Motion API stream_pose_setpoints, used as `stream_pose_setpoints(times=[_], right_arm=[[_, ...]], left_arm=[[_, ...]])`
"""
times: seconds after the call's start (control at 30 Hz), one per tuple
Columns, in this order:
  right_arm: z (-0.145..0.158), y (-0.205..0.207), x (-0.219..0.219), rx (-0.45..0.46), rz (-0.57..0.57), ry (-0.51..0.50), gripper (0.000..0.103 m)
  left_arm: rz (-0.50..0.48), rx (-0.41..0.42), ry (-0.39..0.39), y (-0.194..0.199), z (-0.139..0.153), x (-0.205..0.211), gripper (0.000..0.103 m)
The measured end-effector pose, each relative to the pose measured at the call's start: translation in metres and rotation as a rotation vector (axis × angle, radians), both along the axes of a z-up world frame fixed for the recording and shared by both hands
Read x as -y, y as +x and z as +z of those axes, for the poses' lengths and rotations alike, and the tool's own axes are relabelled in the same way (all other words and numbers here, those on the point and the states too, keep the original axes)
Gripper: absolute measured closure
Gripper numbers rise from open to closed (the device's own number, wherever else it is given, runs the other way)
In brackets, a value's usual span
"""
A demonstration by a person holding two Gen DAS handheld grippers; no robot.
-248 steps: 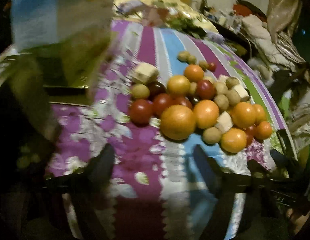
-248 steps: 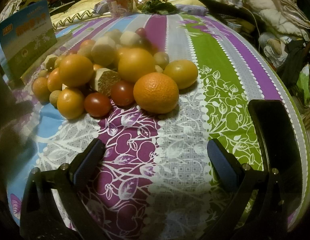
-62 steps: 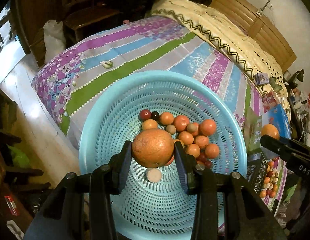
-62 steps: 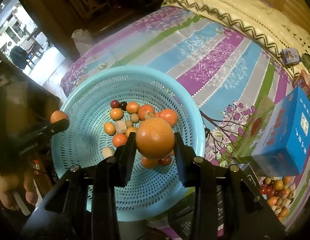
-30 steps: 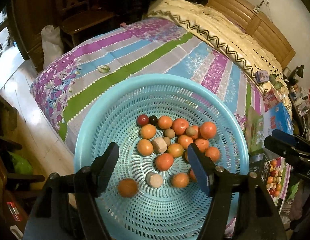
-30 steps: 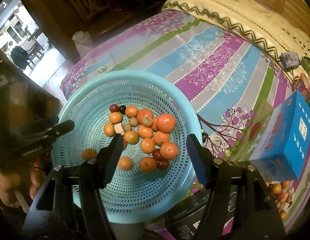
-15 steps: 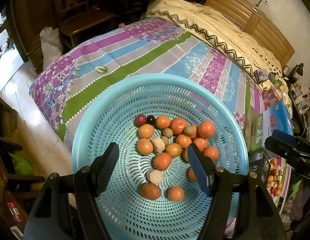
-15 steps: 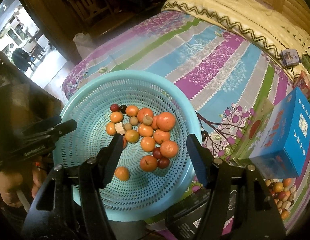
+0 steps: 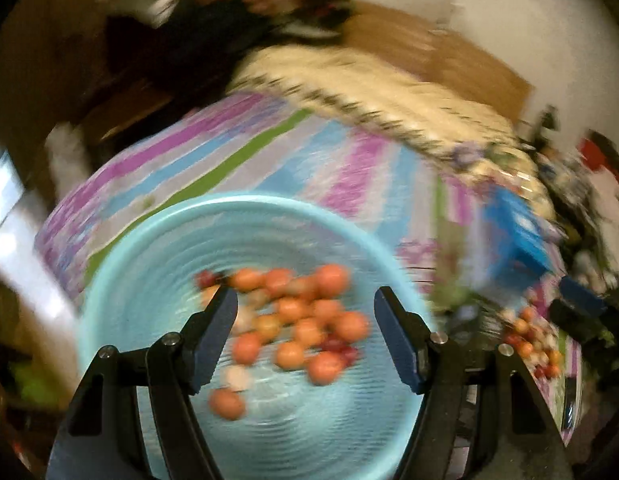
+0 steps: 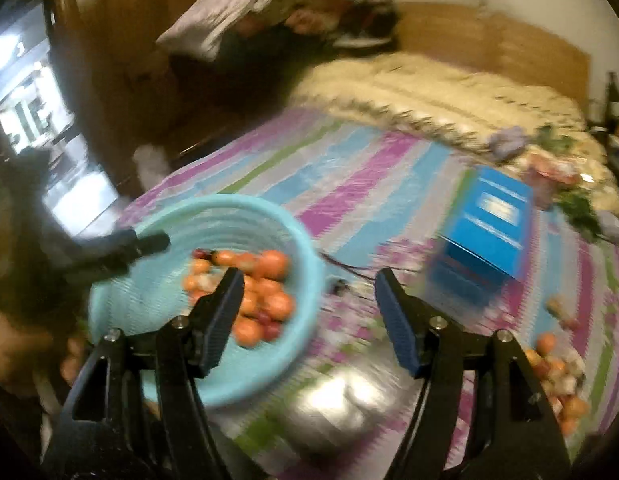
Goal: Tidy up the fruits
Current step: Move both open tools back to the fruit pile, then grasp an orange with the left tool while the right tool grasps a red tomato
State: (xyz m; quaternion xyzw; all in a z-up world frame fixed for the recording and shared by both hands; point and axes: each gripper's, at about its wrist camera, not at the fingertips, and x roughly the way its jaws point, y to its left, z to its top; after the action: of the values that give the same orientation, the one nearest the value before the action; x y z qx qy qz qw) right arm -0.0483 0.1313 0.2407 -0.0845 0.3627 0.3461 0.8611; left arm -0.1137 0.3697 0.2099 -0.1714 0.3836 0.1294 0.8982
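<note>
Everything's pretty smeared. In the right wrist view, the left tool pokes in at 9 o'clock over the turquoise basket, with a hand below it. In its own view the left tool is wide open with nothing in it. The basket sits on the striped bed and holds a heap of fruit. The right tool is spreading its jaws, also empty. Blue box at 2 o'clock, loose fruit pile at 4 o'clock on the bed.
</note>
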Motion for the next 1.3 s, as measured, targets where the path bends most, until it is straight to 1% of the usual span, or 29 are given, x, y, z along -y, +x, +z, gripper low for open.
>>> stream_pose_setpoints(times=[0.03, 0.07, 0.23, 0.27, 0.3, 0.33, 0.37, 0.43, 0.47, 0.5, 0.57, 0.67, 0.73, 0.8, 0.87, 0.93, 1.0, 1.13, 1.2, 1.23, 1.27, 1.3], right_arm=[[-0.003, -0.002, 0.013, 0.011, -0.024, 0.0, 0.028], [-0.009, -0.004, 0.035, 0.016, -0.065, -0.001, 0.028], [-0.036, -0.007, 0.138, -0.009, -0.248, 0.012, 0.028], [-0.048, -0.005, 0.162, -0.041, -0.295, 0.016, 0.028], [-0.058, -0.003, 0.18, -0.07, -0.335, 0.016, 0.028], [-0.077, 0.0, 0.203, -0.108, -0.393, 0.001, 0.028], [-0.089, 0.002, 0.215, -0.136, -0.424, -0.014, 0.028], [-0.112, 0.004, 0.235, -0.191, -0.466, -0.023, 0.033], [-0.125, 0.005, 0.242, -0.219, -0.466, -0.024, 0.036], [-0.133, 0.007, 0.247, -0.239, -0.46, -0.017, 0.042], [-0.149, 0.013, 0.258, -0.288, -0.467, 0.039, 0.048], [-0.169, 0.026, 0.283, -0.315, -0.53, 0.076, 0.051], [-0.178, 0.036, 0.297, -0.34, -0.563, 0.091, 0.054], [-0.181, 0.043, 0.305, -0.329, -0.596, 0.096, 0.054], [-0.182, 0.05, 0.307, -0.319, -0.607, 0.089, 0.054], [-0.189, 0.058, 0.306, -0.316, -0.614, 0.068, 0.055], [-0.194, 0.065, 0.302, -0.319, -0.625, 0.043, 0.062], [-0.2, 0.072, 0.298, -0.294, -0.66, 0.014, 0.063], [-0.2, 0.074, 0.292, -0.277, -0.658, -0.002, 0.064], [-0.2, 0.073, 0.289, -0.262, -0.652, -0.025, 0.065], [-0.2, 0.072, 0.288, -0.252, -0.653, -0.044, 0.073], [-0.2, 0.071, 0.288, -0.247, -0.647, -0.056, 0.073]], left_arm=[[-0.048, 0.022, 0.006, 0.003, 0.005, 0.019, 0.031], [-0.101, 0.041, 0.012, 0.008, 0.01, 0.043, 0.031], [-0.321, 0.108, 0.012, 0.023, 0.026, 0.14, 0.029], [-0.364, 0.117, 0.01, 0.026, 0.027, 0.162, 0.026], [-0.386, 0.121, 0.007, 0.028, 0.027, 0.175, 0.026], [-0.414, 0.123, -0.001, 0.031, 0.025, 0.191, 0.026], [-0.437, 0.12, -0.011, 0.033, 0.023, 0.204, 0.026], [-0.481, 0.105, -0.028, 0.04, 0.014, 0.229, 0.026], [-0.502, 0.094, -0.028, 0.043, 0.008, 0.242, 0.026], [-0.525, 0.08, -0.024, 0.046, 0.001, 0.255, 0.026], [-0.559, 0.044, -0.021, 0.048, -0.014, 0.276, 0.026], [-0.596, -0.011, -0.045, 0.051, -0.04, 0.298, 0.026], [-0.606, -0.052, -0.046, 0.052, -0.056, 0.308, 0.026], [-0.61, -0.092, -0.059, 0.054, -0.072, 0.316, 0.026], [-0.613, -0.11, -0.07, 0.056, -0.082, 0.322, 0.026], [-0.617, -0.117, -0.066, 0.059, -0.086, 0.329, 0.026], [-0.622, -0.121, -0.065, 0.062, -0.09, 0.334, 0.026], [-0.614, -0.136, -0.073, 0.07, -0.099, 0.337, 0.026], [-0.611, -0.141, -0.074, 0.075, -0.105, 0.339, 0.026], [-0.613, -0.143, -0.077, 0.077, -0.109, 0.341, 0.026], [-0.618, -0.149, -0.08, 0.079, -0.113, 0.343, 0.026], [-0.626, -0.15, -0.087, 0.081, -0.118, 0.346, 0.026]])
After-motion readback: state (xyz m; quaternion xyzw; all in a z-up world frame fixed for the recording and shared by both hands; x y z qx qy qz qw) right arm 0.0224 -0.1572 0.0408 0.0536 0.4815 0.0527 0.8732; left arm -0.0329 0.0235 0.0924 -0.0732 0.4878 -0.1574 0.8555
